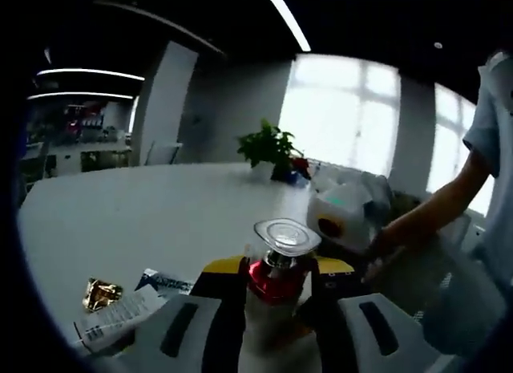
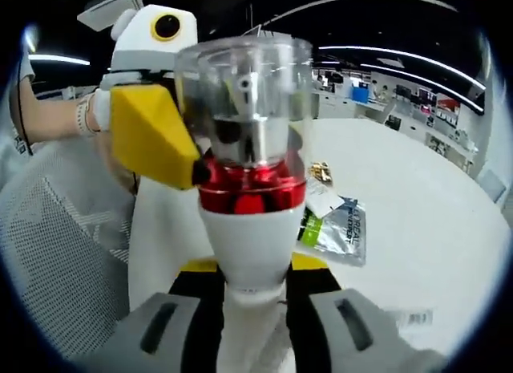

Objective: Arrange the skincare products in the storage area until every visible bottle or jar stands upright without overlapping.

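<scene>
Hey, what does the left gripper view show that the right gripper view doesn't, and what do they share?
Left gripper view alone: a potted plant at the table's far side by bright windows, a gold wrapper and a white tube lying on the table.

Right gripper view alone: a silver sachet lying on the table, and the left gripper, its yellow-tipped jaws at the bottle's red collar.

Both: the pump bottle with a clear cap, red collar and white body, upright between each view's own jaws, and the white table.
</scene>
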Tool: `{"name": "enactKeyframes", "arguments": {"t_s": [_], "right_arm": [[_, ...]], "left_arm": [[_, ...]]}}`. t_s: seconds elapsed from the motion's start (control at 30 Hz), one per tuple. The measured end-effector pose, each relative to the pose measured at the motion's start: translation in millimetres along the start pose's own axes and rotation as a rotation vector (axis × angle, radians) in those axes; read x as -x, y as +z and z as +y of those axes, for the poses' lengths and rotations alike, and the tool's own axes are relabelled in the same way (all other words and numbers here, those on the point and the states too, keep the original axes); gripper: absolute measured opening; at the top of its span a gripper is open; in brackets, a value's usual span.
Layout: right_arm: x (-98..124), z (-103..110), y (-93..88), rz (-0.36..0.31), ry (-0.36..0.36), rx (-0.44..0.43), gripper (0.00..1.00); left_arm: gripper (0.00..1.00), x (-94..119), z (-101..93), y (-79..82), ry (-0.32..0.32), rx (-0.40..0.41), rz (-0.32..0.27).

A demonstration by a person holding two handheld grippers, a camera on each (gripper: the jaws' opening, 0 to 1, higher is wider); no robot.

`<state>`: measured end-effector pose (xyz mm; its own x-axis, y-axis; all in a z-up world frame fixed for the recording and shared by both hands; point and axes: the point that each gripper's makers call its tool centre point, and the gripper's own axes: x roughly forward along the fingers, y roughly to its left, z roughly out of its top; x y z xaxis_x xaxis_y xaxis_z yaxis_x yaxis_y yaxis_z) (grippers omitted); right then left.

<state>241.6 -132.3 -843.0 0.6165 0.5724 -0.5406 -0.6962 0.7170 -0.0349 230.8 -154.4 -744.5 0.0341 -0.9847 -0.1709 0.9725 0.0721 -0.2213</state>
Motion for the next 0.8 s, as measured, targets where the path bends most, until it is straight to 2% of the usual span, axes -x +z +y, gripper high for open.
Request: {"name": "enactKeyframes", "arguments": {"t_s": [0.07, 0.43, 0.6, 0.8], "right_arm": [[0, 0, -0.5, 0.006, -0.001, 0.027, 0.29], [5, 0, -3.6, 0.027, -0.005, -0.010, 0.30], [12, 6, -6.1, 0.044, 0.014, -0.009, 0.41], [32, 1, -11.4, 0.057, -0.011, 0.008, 0.43]], "left_arm": [[0.28, 0, -0.9, 0.5, -0.002, -0.010, -0.001], [0.30, -5, -6.1, 1.8, -0.004, -0.031, -0.020], [0.32, -7, -5.6, -5.1, 0.010, -0.059, 0.015], [0.37, -4, -0.2, -6.6, 0.033, -0.071, 0.042]]}}
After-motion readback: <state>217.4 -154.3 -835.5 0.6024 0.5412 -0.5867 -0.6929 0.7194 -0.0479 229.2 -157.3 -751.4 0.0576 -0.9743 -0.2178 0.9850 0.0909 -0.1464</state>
